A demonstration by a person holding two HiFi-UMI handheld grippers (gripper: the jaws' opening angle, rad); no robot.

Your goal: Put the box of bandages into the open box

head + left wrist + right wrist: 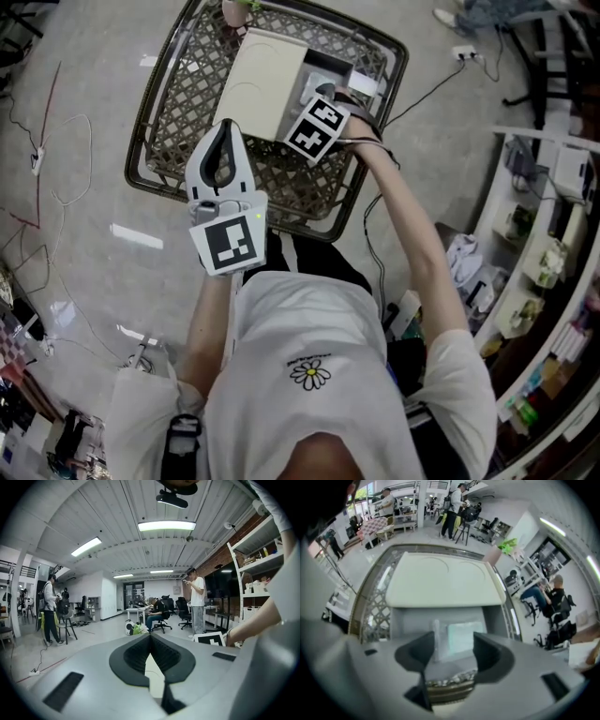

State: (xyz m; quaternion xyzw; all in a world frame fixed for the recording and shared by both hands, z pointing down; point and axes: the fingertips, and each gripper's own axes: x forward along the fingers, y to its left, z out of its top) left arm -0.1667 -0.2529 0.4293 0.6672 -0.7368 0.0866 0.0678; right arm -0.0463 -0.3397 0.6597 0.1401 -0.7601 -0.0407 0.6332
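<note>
The open box (267, 80) is grey inside with a cream lid (440, 581) folded back, and it sits in a wire basket (164, 112) on the floor. The box of bandages (461, 634), pale green and white, lies on the floor of the open box. My right gripper (453, 641) reaches down into the open box with its jaws spread wide on either side of the bandage box, pads clear of it. In the head view its marker cube (317, 127) hides the jaws. My left gripper (225, 127) is held up beside the basket, pointing out into the room, shut and empty (150, 637).
The basket's metal rim (370, 597) surrounds the open box closely. Loose cables (66, 159) run over the floor at left, and a power strip (464, 53) lies at the back right. Shelving (539, 234) stands on the right. Several people (197, 599) and office chairs are across the room.
</note>
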